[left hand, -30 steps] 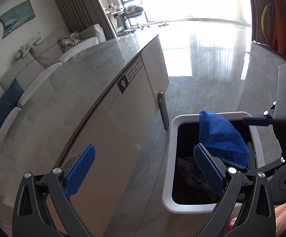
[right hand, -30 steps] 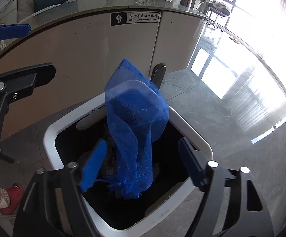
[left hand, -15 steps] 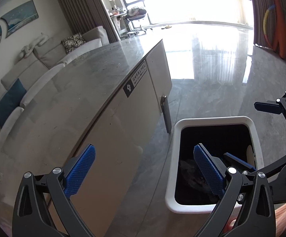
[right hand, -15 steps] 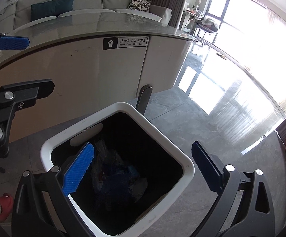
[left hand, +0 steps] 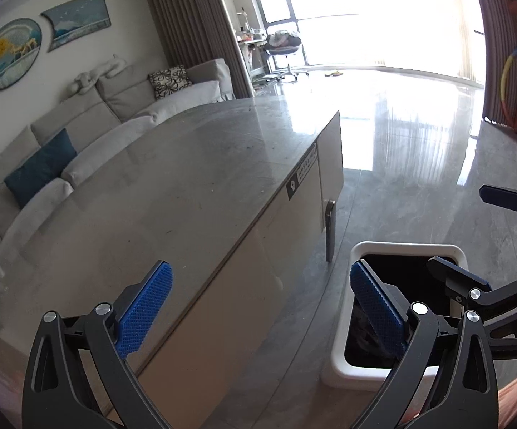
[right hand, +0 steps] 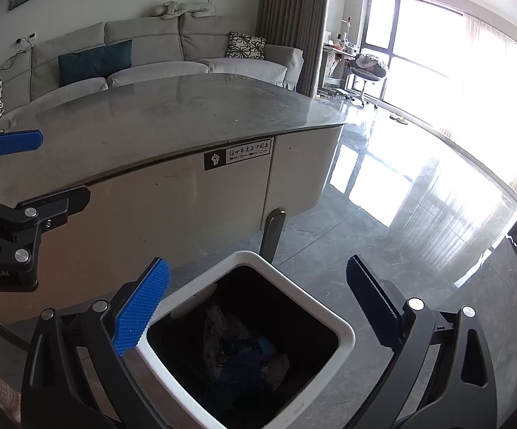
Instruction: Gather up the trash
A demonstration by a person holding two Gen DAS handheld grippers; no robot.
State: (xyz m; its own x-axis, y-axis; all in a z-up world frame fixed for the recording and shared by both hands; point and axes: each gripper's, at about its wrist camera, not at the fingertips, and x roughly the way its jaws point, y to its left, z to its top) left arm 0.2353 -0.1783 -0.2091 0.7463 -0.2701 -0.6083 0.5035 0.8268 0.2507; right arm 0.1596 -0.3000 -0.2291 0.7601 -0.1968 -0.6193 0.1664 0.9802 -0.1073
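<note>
A white-rimmed trash bin (right hand: 344,332) with a black inside stands on the floor beside the table. At its bottom lies crumpled trash (right hand: 247,354), with the blue mesh bag among pale wrappers. My right gripper (right hand: 255,304) hovers open above the bin, nothing between its fingers. In the left wrist view the bin (left hand: 340,357) sits low right. My left gripper (left hand: 262,311) is open and empty over the table's edge. The right gripper (left hand: 473,243) shows there at the right edge; the left gripper (right hand: 40,171) shows at the left of the right wrist view.
A grey stone table top (left hand: 172,193) on a cream base with a black sticker (right hand: 237,155) stands left of the bin. A grey sofa (right hand: 158,50) with cushions lies behind. Glossy grey floor (right hand: 419,214) runs to bright windows. A metal foot (right hand: 272,232) stands by the bin.
The blue mesh bag held over the bin a second ago has dropped inside. Both grippers have risen and pulled back, so the table top now shows more.
</note>
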